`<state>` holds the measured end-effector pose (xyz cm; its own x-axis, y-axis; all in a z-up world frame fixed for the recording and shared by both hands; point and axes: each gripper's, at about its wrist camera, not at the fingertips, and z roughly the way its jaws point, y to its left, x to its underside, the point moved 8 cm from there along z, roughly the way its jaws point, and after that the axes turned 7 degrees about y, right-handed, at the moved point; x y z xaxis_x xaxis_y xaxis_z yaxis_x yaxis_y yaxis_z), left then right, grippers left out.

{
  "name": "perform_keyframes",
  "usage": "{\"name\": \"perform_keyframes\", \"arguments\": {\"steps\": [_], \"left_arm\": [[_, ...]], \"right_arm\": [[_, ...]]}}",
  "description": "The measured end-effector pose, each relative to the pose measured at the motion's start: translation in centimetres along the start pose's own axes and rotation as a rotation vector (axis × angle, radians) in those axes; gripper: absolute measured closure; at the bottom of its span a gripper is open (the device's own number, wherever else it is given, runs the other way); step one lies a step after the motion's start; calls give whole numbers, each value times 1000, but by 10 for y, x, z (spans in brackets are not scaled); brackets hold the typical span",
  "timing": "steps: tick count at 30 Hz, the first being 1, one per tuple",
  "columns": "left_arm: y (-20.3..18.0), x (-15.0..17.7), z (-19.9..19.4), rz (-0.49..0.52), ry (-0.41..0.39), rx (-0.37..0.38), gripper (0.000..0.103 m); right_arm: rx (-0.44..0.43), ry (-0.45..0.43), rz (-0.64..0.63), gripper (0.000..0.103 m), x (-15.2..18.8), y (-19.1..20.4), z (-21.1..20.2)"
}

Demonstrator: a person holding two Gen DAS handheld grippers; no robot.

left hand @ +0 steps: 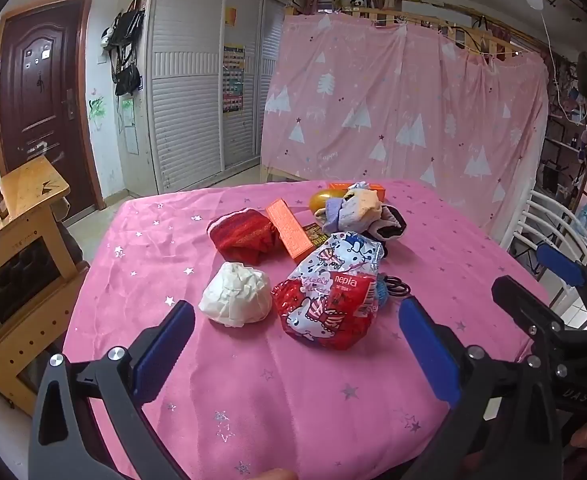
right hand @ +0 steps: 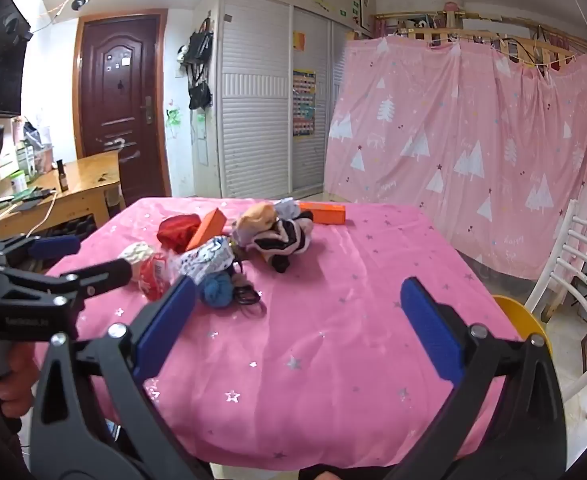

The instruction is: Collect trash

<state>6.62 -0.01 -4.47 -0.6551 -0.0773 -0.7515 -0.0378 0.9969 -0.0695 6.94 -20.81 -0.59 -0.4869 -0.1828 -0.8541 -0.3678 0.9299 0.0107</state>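
A crumpled white paper ball (left hand: 236, 298) lies on the pink starred tablecloth (left hand: 293, 392), just ahead of my left gripper (left hand: 295, 322), which stands open and empty. Beside the ball sits a red-and-white printed tissue packet (left hand: 331, 292). Behind them are a red cloth (left hand: 245, 236), an orange box (left hand: 291, 233), a pile of socks (left hand: 357, 210) and a gold egg-shaped thing (left hand: 324, 199). My right gripper (right hand: 297, 308) hovers open over the near table, empty. Ahead of it lie a blue yarn ball (right hand: 215, 286), black hair ties (right hand: 247, 295) and the sock pile (right hand: 281, 236).
A second orange box (right hand: 325, 213) lies at the far side. A wooden desk (left hand: 25, 216) stands left of the table, a white chair (right hand: 573, 280) with a yellow seat right of it. A pink curtain (left hand: 405, 112) hangs behind. The left gripper's body (right hand: 33, 284) shows at the left.
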Motion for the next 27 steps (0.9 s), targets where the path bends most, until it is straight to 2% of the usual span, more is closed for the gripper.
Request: {"name": "perform_keyframes", "arguments": {"steps": [27], "left_arm": [[-2,0,3,12,5,-5,7]], "right_arm": [[3,2,-4,4,1,0,1]]}}
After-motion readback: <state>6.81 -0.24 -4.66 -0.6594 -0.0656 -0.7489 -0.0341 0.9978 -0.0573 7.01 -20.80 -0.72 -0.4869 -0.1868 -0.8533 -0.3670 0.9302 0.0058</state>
